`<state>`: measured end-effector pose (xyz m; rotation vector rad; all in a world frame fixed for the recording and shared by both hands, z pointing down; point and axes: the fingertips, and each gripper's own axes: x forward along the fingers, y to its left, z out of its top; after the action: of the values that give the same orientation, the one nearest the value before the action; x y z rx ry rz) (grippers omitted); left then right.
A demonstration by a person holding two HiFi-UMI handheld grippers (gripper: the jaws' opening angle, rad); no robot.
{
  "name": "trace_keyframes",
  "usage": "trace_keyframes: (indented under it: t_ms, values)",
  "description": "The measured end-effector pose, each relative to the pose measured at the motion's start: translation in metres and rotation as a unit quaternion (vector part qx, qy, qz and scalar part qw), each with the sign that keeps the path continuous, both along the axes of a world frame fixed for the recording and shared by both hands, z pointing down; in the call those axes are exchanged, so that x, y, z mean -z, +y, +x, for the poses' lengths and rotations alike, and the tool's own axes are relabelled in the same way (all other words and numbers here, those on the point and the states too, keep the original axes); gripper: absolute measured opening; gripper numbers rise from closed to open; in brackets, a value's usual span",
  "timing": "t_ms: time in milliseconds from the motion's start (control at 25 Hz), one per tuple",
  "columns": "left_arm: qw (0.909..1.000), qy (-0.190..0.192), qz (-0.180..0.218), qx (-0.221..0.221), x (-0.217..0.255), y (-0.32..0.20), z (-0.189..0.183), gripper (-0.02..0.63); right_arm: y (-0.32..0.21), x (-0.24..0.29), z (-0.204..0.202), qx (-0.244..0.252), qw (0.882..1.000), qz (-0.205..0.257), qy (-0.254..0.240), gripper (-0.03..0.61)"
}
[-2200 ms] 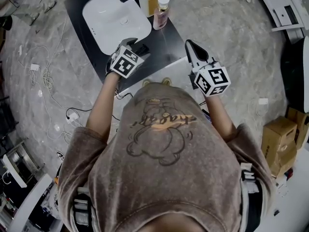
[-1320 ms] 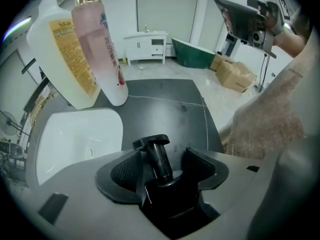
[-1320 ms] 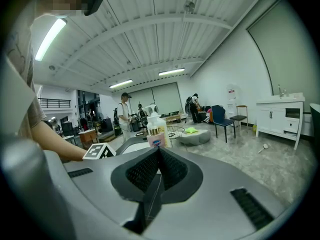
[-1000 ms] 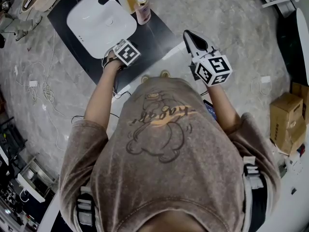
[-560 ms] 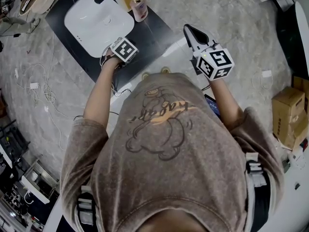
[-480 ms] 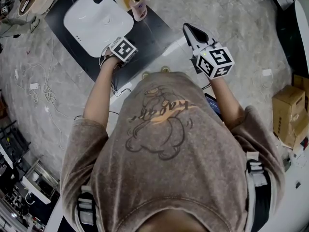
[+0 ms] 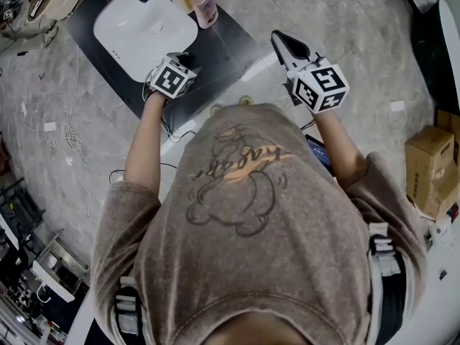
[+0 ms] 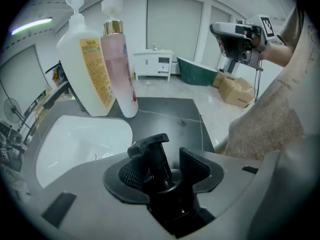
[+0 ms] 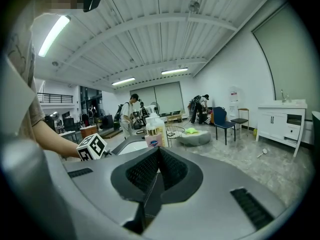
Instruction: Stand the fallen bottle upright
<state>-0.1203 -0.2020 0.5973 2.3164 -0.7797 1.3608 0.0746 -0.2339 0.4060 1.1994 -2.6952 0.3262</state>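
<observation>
A black pump bottle [image 8: 159, 170] sits between the jaws of my left gripper [image 8: 165, 156], its pump head pointing out past the fingertips. The jaws are closing and the bottle's body fills the gap between them. From the head view, the left gripper [image 7: 185, 62] hangs over the black counter [image 7: 226, 49] beside the white basin [image 7: 136, 27]; the bottle is mostly hidden under it. My right gripper [image 7: 282, 42] is held off to the right of the counter, shut with nothing in it [image 9: 159, 154].
A pink pump bottle [image 8: 120, 69] and a larger white bottle with a yellow label [image 8: 87, 64] stand upright at the back of the counter [image 8: 165, 114], behind the basin [image 8: 75, 144]. Cables [image 7: 65, 131] lie on the stone floor; cardboard boxes [image 7: 428, 167] stand at right.
My left gripper has risen a little and tipped, with the black bottle still in its jaws. The right gripper has stayed where it was.
</observation>
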Motion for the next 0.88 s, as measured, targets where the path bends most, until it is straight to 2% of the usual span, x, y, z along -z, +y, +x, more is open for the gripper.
trace_keyframes:
  t_ms: [400,680,760,800,880]
  values:
    - [0.994,0.063,0.089,0.007,0.033,0.002,0.002,0.207,0.002,0.002,-0.007,0.011,1.0,0.001,0.001,-0.002]
    - [0.9895,0.072,0.124,0.016,0.044,-0.001,-0.001,0.196,0.004,0.0,-0.009,0.012,1.0,0.001,0.002,-0.002]
    - [0.9871,0.087,0.131,0.029,0.049,-0.003,-0.001,0.18,0.005,0.0,-0.011,0.012,1.0,0.001,0.002,-0.002]
    - [0.9857,0.094,0.135,0.036,0.052,-0.004,-0.001,0.132,0.005,0.0,-0.011,0.012,1.0,0.001,0.002,-0.002]
    - [0.9847,0.095,0.141,0.039,0.055,-0.006,-0.001,0.109,0.006,0.002,-0.01,0.01,1.0,0.002,0.002,-0.002]
